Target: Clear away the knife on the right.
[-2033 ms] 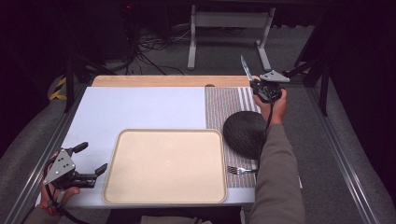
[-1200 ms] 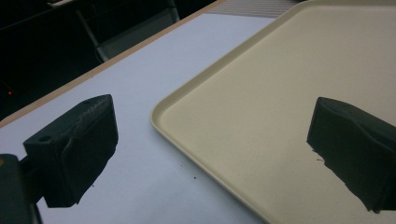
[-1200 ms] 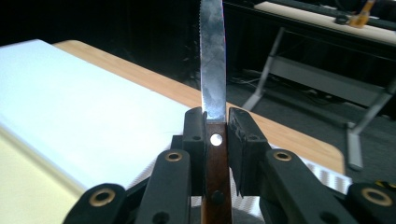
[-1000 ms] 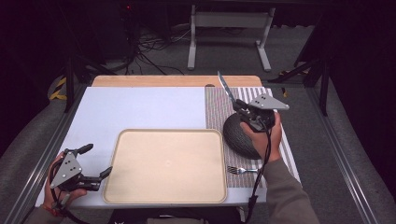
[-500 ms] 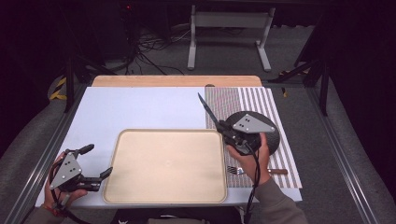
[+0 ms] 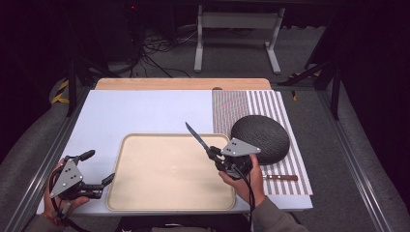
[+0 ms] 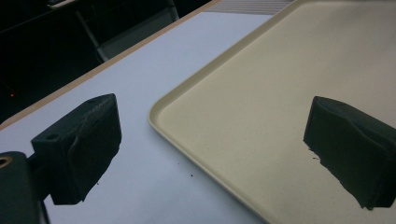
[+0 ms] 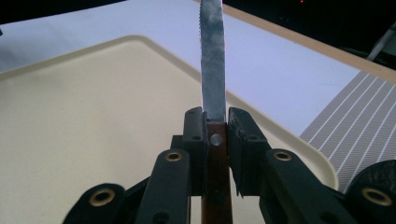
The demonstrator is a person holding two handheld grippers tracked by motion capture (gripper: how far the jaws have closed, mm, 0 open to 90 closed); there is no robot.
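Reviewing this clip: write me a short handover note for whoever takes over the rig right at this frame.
Right gripper: shut on the knife by its wooden handle, blade pointing away over the right part of the beige tray.
Left gripper: open, holding nothing, low at the tray's left edge.
Dark bowl: upside down on the striped mat, right of the tray. A fork lies on the mat in front of the bowl.
Done: knife picked up and brought over the tray.
Left: probably set the knife down on the tray; fork and bowl not yet handled.
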